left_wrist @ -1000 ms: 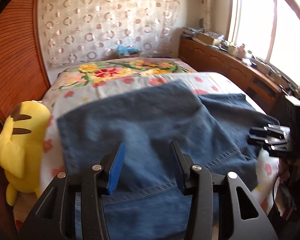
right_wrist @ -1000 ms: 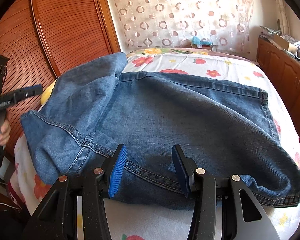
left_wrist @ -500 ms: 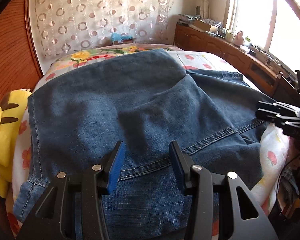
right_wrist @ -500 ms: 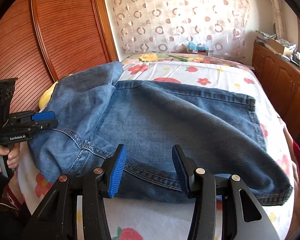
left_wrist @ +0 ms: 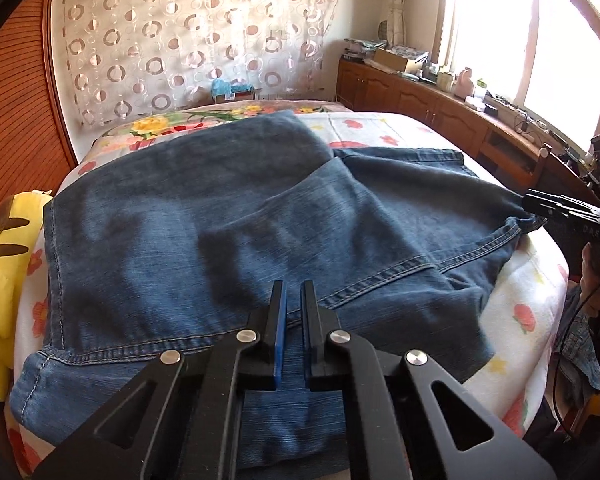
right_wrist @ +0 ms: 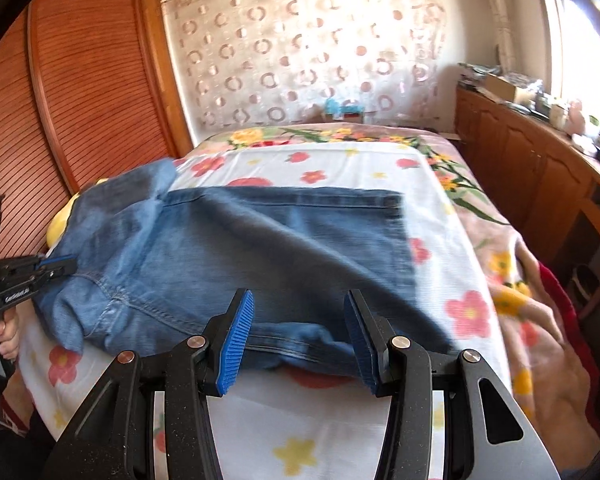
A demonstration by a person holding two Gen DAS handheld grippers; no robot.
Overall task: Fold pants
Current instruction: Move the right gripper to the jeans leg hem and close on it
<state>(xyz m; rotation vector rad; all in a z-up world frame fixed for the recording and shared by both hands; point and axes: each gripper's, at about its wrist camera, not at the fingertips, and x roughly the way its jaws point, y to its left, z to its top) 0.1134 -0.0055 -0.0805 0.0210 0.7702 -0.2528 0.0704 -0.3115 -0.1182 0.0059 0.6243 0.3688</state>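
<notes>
Left gripper (left_wrist: 293,336) just closed, pinching blue denim pants (left_wrist: 228,216); right gripper (right_wrist: 298,336) half open, empty.
Pants partly folded on floral bed (right_wrist: 332,160); further folding left.

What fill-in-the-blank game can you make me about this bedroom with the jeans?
1. The jeans lie on a bed whose sheet is printed with ____.
2. The soft toy at the bed's edge is coloured ____.
3. The left gripper is shut, while the right gripper has its jaws ____.

Missing words: flowers; yellow; open
</notes>
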